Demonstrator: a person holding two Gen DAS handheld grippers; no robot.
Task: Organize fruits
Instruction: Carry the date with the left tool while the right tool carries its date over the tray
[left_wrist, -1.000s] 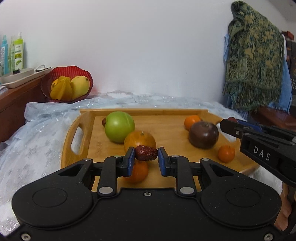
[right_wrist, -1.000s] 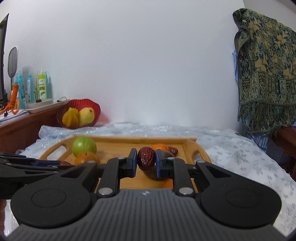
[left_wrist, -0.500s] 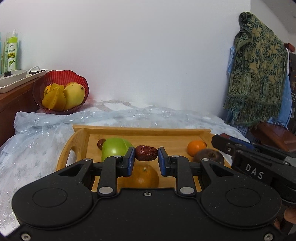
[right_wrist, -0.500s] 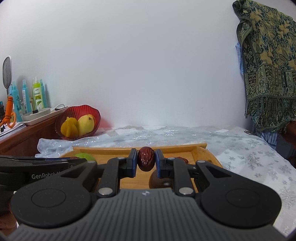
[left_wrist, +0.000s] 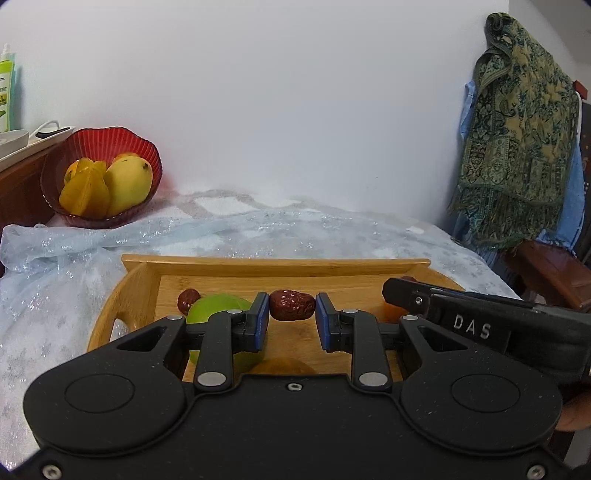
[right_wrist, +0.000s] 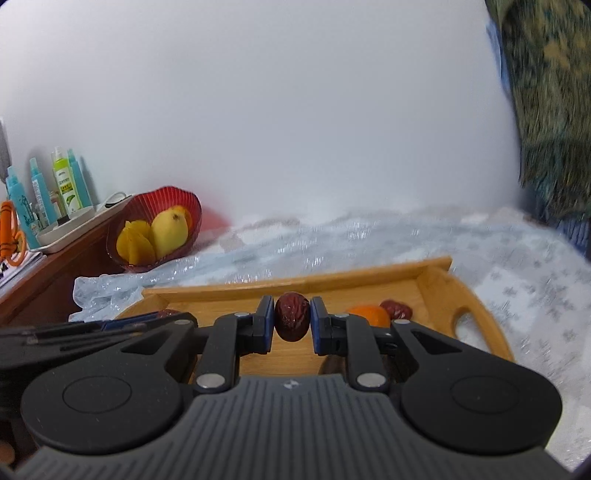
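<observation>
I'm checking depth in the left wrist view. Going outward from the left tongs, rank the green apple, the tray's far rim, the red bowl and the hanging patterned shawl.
1. Green apple, just behind the left tongs' left finger.
2. Tray's far rim, straight ahead.
3. Red bowl, far left by the wall.

The patterned shawl, far right, is too close to call against the bowl.

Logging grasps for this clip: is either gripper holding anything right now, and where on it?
Both are. The left gripper pinches a red date by its two ends, lying crosswise. The right gripper clamps another red date across its sides, standing upright.
</observation>
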